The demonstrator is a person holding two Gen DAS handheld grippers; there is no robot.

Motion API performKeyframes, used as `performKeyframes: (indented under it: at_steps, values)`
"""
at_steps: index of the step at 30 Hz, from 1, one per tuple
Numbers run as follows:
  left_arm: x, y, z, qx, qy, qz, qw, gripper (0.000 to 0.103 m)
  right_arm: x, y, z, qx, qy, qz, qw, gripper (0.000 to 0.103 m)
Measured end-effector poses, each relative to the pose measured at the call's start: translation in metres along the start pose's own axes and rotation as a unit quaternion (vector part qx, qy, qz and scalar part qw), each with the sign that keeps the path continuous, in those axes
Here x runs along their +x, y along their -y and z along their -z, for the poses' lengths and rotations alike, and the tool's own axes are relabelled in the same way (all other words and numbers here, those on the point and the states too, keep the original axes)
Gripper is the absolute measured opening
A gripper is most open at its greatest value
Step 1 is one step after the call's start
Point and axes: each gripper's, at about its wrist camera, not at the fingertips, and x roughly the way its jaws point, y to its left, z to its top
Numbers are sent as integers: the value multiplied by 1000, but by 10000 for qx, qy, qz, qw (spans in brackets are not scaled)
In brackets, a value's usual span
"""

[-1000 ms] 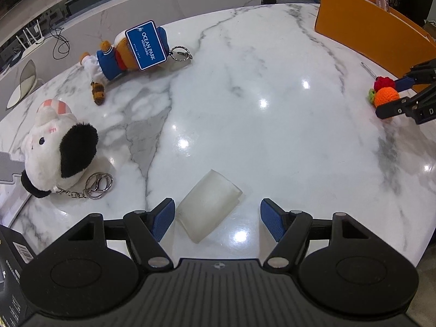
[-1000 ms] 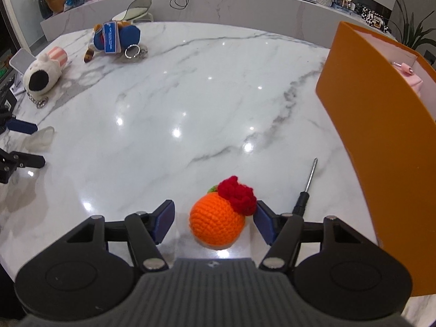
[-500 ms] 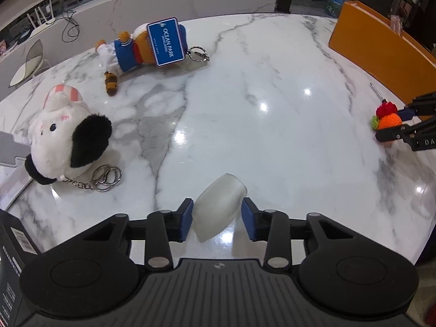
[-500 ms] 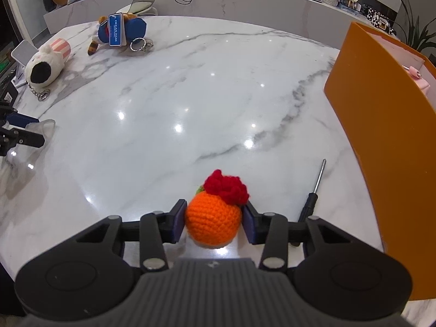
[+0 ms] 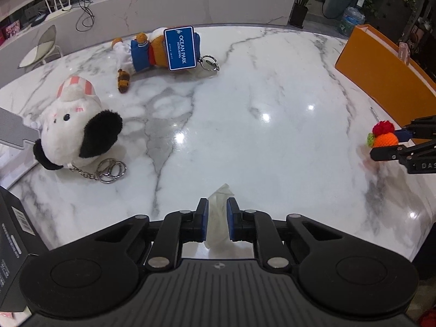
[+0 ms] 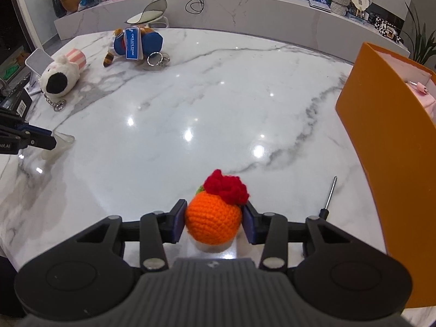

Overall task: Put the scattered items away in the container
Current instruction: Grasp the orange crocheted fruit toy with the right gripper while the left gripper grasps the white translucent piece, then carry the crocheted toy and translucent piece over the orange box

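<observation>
Left gripper (image 5: 217, 219) clamped on a translucent soft case (image 5: 218, 212) above the marble table (image 5: 272, 147), right gripper (image 6: 214, 222) squeezing a crocheted orange (image 6: 214, 223) near the orange container (image 6: 381, 147).

Left gripper (image 5: 217, 219): matte black plastic body, a ribbed dark grey housing at the centre rear bearing a small round emblem, and a large shallow disc recess on either side. Two black linkage arms with triangular cut-outs run forward, fastened with round silver screw heads (four visible). Fingers (image 5: 203, 219) carry flat blue pads on their inner faces. Right gripper (image 6: 214, 222): same pattern, black body, ribbed grey housing, twin disc recesses, silver screws, blue pads on the fingers (image 6: 178, 222). White lettering is printed on the side of each unit (only fragments are readable from the opposite camera). No cables or sleeves in view.
</observation>
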Motion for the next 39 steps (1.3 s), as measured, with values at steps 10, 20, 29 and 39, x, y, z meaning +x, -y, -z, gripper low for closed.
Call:
performKeyframes:
  at_steps: [10,20,29,39]
  values:
    - [-36,7,-12,-132,634,-13,9979,13,-20,-3,-13,74,343,-186,9992,45]
    - [-83,32,-53,-186,1542,50,9879,13,-54,-12,-31,-46,982,-241,9949,45]
    - [-96,87,-97,319,1791,329,9828,13,-90,11,-44,194,1459,-280,9887,45]
    - [-93,154,-138,913,1926,658,9748,13,-132,53,-44,469,2070,260,9769,45]
